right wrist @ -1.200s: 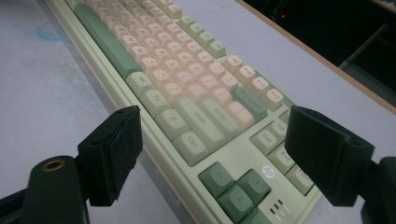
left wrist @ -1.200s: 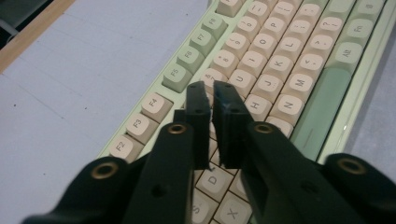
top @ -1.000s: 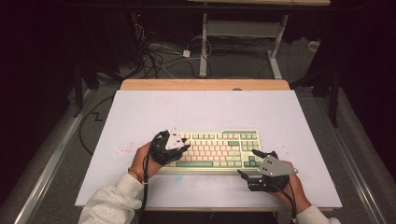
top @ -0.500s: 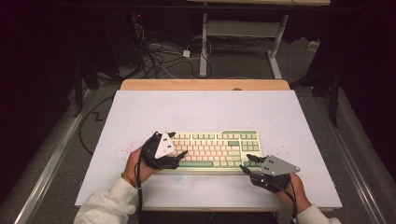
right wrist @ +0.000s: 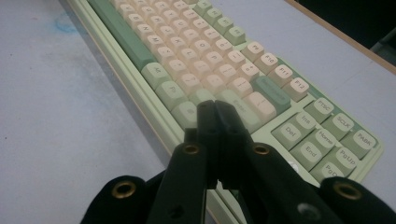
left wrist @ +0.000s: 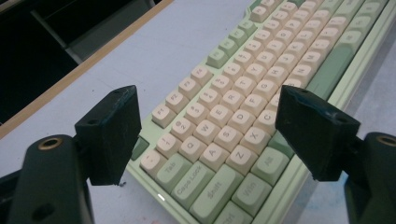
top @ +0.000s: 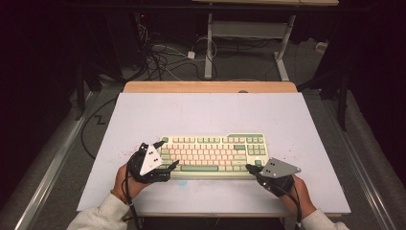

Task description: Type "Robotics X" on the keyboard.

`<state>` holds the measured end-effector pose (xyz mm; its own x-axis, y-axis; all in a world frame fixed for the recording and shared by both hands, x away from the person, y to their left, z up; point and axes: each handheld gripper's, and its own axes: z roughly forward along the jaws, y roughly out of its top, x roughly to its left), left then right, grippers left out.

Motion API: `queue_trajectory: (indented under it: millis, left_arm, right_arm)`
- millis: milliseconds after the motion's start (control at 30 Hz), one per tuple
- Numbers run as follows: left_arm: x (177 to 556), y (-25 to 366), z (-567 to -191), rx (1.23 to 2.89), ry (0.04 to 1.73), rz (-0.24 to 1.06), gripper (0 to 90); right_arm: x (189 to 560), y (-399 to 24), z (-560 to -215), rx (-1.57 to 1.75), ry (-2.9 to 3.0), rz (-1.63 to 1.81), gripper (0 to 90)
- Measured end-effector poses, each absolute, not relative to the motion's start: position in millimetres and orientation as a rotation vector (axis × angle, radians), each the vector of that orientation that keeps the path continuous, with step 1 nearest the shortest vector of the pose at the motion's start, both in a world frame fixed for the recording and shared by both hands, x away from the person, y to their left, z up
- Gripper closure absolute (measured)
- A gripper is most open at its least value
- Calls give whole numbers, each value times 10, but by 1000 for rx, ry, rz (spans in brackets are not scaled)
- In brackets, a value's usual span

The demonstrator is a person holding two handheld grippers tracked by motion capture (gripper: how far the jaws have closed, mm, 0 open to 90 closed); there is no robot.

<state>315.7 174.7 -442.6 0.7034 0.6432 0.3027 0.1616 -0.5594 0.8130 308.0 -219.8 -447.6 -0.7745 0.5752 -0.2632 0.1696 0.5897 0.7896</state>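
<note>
A green and cream mechanical keyboard (top: 213, 153) lies flat near the front edge of the pale counter (top: 206, 110), long side facing the person. The left claw (top: 163, 165) sits at the keyboard's left end, its jaws spread wide with nothing between them; the pads hang over the Tab and Alt corner without pressing. The right claw (top: 250, 167) rests at the front right corner, jaws pressed together, empty, tips above the lower right keys
</note>
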Motion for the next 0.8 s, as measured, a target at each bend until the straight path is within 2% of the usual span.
queue_trajectory:
  millis: [167,800]
  left_arm:
    - [3101,1846,-4469,2091,650,767,189]
    - [2922,2005,-4660,2123,689,715,189]
  right_arm:
    - [3111,-2160,-4463,595,2330,1085,900]
    - [3250,-1950,-4459,573,2357,1089,900]
